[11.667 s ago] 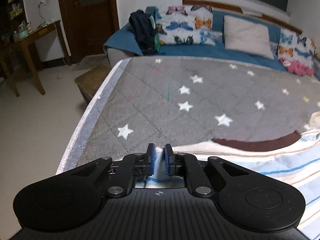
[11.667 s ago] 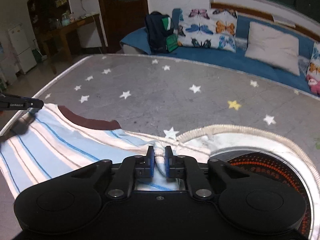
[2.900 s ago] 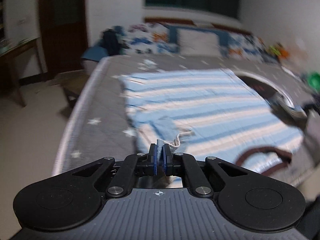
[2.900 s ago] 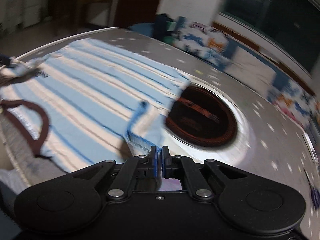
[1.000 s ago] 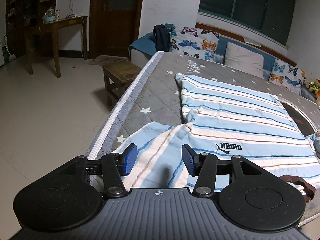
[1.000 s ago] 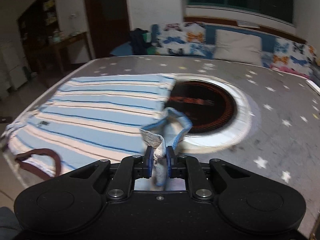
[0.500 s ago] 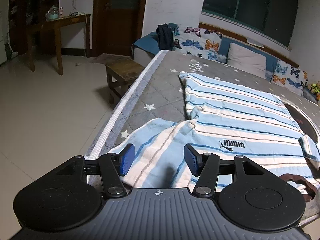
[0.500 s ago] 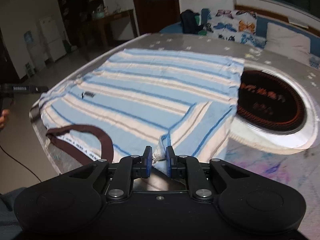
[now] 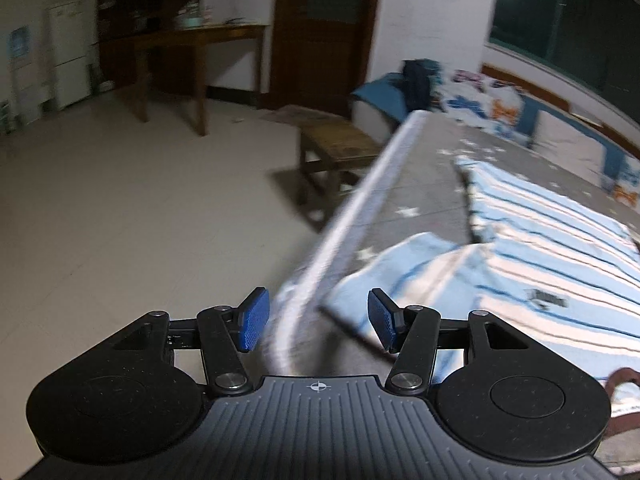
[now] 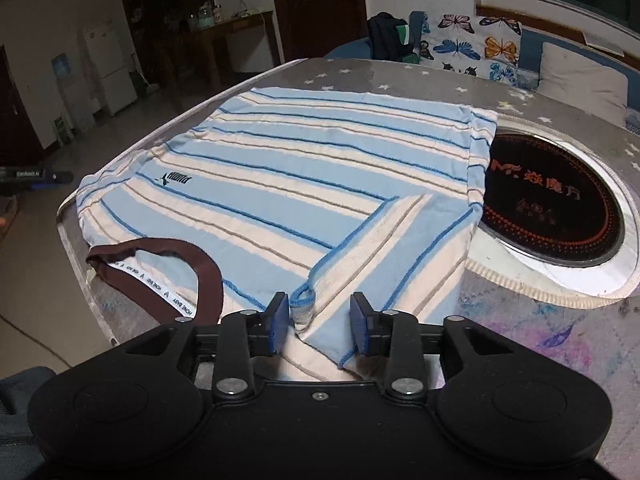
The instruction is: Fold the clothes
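Note:
A light blue and cream striped T-shirt (image 10: 304, 160) with a brown collar (image 10: 160, 272) lies flat on the grey star-patterned mattress (image 10: 400, 76). My right gripper (image 10: 319, 322) is open, its jaws on either side of the right sleeve (image 10: 384, 256), which lies folded onto the shirt body. My left gripper (image 9: 318, 320) is open and empty, at the mattress's left edge (image 9: 352, 216) just left of the shirt's left sleeve (image 9: 400, 276). The left gripper also shows at the far left of the right wrist view (image 10: 36, 178).
A round dark mat with orange print (image 10: 552, 204) lies right of the shirt. A wooden stool (image 9: 336, 152) stands beside the bed. Butterfly pillows (image 10: 472, 48) and a dark backpack (image 10: 388, 40) sit at the far end. A wooden desk (image 9: 200, 40) stands across the floor.
My right gripper has opened and let go of the right sleeve, which now lies on the shirt. My left gripper has swung left, off the left sleeve toward the mattress edge.

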Demonstrator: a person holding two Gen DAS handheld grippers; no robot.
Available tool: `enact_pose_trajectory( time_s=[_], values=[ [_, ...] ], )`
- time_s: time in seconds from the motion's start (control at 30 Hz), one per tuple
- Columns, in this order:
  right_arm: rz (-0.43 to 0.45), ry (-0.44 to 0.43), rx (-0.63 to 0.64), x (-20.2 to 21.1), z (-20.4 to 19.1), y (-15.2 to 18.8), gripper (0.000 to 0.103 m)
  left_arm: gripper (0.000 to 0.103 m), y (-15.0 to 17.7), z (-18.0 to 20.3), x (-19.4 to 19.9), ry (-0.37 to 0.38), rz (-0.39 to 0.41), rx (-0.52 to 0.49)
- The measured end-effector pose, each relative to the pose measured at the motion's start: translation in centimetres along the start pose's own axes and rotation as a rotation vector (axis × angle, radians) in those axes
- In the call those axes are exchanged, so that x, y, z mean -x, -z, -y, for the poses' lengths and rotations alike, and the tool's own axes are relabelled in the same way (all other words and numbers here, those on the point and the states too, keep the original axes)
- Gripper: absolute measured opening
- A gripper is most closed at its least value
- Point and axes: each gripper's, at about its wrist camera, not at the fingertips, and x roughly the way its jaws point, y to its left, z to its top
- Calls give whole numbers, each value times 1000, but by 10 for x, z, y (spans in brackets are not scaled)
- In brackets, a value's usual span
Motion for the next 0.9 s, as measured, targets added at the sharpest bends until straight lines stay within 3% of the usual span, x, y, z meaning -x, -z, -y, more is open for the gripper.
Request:
enact_pose_trajectory(
  time_s=[0.17,0.3,0.53,0.6,0.7,0.83,0.9],
  values=[
    [1,16,-6,0,2,-1,46,55,2,-1,-8,42,-35,44],
    [1,20,-6,-1,2,-1,50,45,4,7,-13,50,-49,39],
    [-2,21,2,-2,3,-1,52,36,6,15,-16,1,-35,31],
    [-1,23,3,-3,2,-1,52,28,7,19,-15,-21,-24,11],
    [3,27,5,-1,2,-1,56,26,7,27,-18,6,-23,-12],
    [6,31,11,0,2,-1,58,25,4,30,-23,-11,-28,-5],
    [7,32,10,0,3,-1,58,18,3,28,-24,-13,-32,17]
  ],
)
